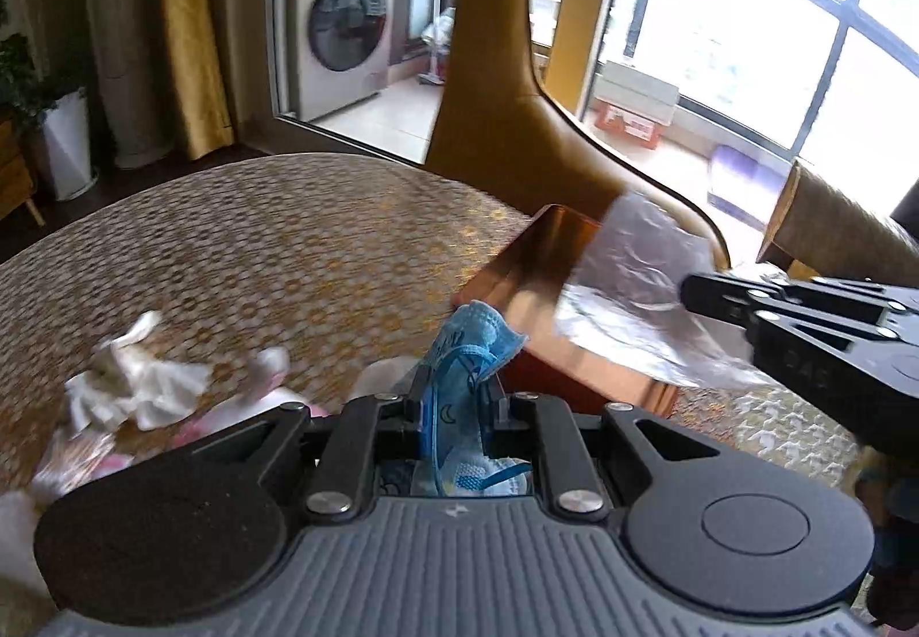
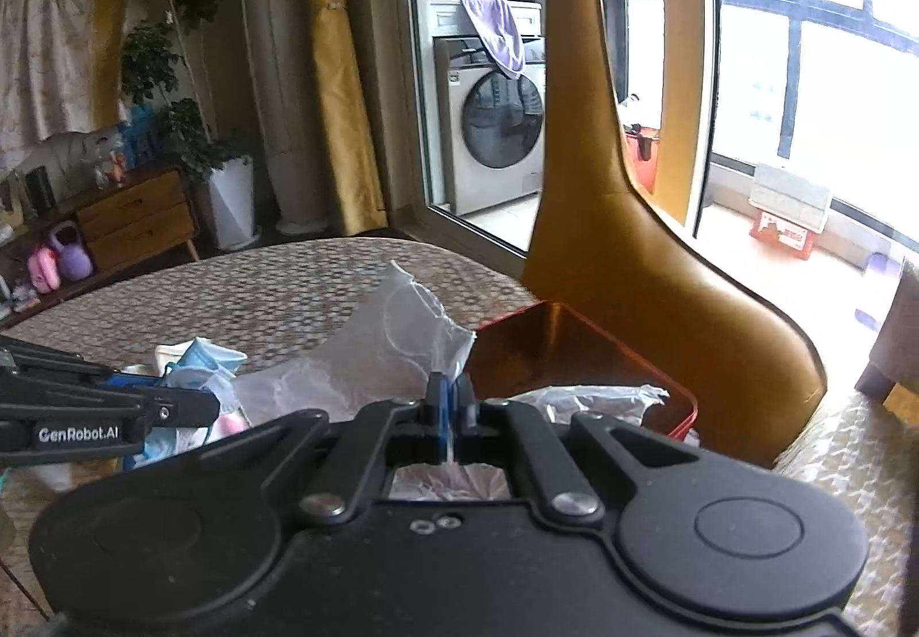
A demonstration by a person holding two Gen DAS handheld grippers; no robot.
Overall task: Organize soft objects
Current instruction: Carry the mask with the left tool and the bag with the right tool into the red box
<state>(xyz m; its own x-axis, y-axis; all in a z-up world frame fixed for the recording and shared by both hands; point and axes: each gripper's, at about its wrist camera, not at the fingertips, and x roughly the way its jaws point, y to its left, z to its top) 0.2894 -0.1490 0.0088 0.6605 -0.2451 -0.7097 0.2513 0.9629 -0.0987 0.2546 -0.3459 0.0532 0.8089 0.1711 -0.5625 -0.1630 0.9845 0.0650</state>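
My left gripper [image 1: 454, 396] is shut on a blue patterned sock [image 1: 471, 344], held above the table just left of the copper-coloured box [image 1: 534, 258]. My right gripper [image 2: 451, 396] is shut on a translucent white plastic bag [image 2: 396, 344], which drapes over the box's near side [image 2: 551, 344]. The right gripper [image 1: 689, 289] shows in the left wrist view holding the bag [image 1: 632, 263] above the box. The left gripper [image 2: 212, 407] with the sock [image 2: 201, 355] shows at the left of the right wrist view.
A white crumpled cloth [image 1: 132, 378] and pink soft items [image 1: 103, 459] lie on the patterned tablecloth [image 1: 258, 246] at the left. A gold chair back [image 1: 499, 91] stands behind the box. A cardboard tube [image 1: 827, 229] is at the right.
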